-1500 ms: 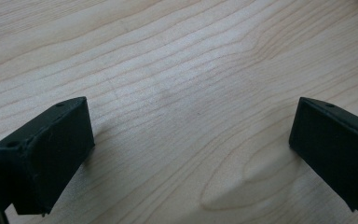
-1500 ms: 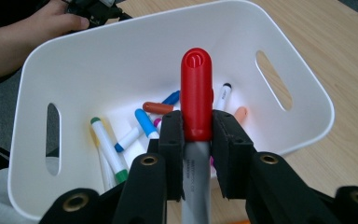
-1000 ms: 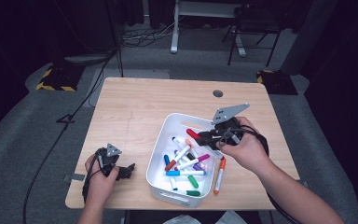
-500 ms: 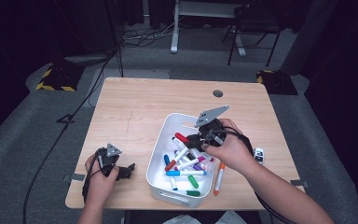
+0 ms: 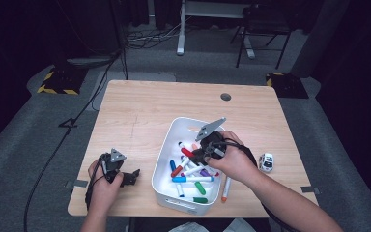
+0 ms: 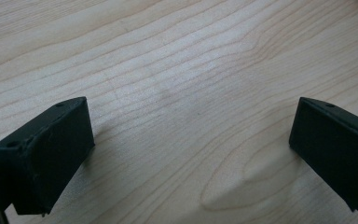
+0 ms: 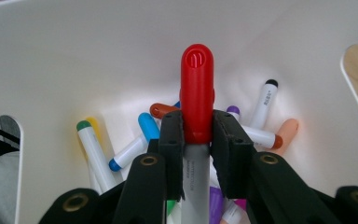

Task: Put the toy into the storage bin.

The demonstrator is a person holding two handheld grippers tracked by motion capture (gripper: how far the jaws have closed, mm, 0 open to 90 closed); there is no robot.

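Right gripper (image 7: 196, 140): jaws clamped tight on the red-capped marker (image 7: 196, 93), gripping it at the base of the cap, the cap standing out past the jaw tips.
Red-capped marker: between the right jaws, over the inside of the white bin (image 5: 176, 137), its grey barrel running back under the gripper.
Markers beyond the jaws: a green-capped one (image 7: 89, 149) and a blue-capped one (image 7: 135, 140) to the left, a black-tipped one (image 7: 265, 100) to the right, all lying in the bin.
Orange marker (image 5: 225, 188): on the table just outside the bin, beside the right hand (image 5: 234, 162).
Left gripper (image 6: 191, 154): jaws wide apart, nothing between them, bare wooden table (image 6: 177, 70) below.
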